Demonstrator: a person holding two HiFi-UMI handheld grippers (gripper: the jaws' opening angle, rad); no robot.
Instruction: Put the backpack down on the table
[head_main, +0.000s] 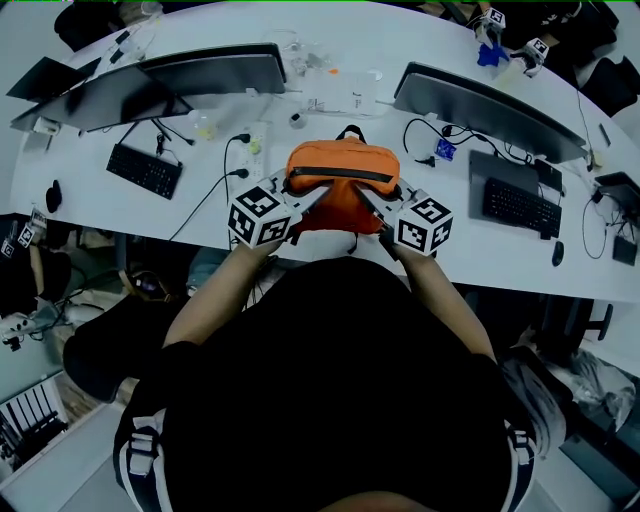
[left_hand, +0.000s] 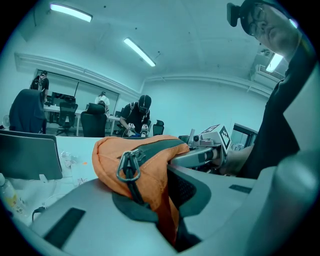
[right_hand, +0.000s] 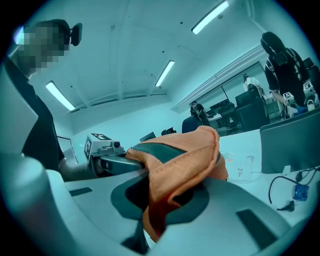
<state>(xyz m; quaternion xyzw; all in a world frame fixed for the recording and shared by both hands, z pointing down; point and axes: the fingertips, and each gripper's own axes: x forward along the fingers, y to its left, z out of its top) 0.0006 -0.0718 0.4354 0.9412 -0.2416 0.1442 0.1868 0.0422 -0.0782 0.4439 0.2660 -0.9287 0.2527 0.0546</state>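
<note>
An orange backpack (head_main: 340, 180) with a dark zipped top hangs between my two grippers over the near part of the white table (head_main: 210, 205). My left gripper (head_main: 305, 198) is shut on its left side, my right gripper (head_main: 372, 203) shut on its right side. In the left gripper view the backpack (left_hand: 150, 172) is pinched between the jaws, with a metal zip ring (left_hand: 128, 167) hanging in front and the right gripper (left_hand: 197, 156) beyond it. The right gripper view shows the backpack (right_hand: 180, 170) folded into the jaws, with the left gripper (right_hand: 117, 162) behind.
Two monitors (head_main: 215, 70) (head_main: 490, 108) stand at the back of the table, with keyboards (head_main: 145, 170) (head_main: 520, 207), cables (head_main: 225, 175), a mouse (head_main: 557, 253) and small clutter (head_main: 340, 90) between them. Other people sit at desks in the room behind.
</note>
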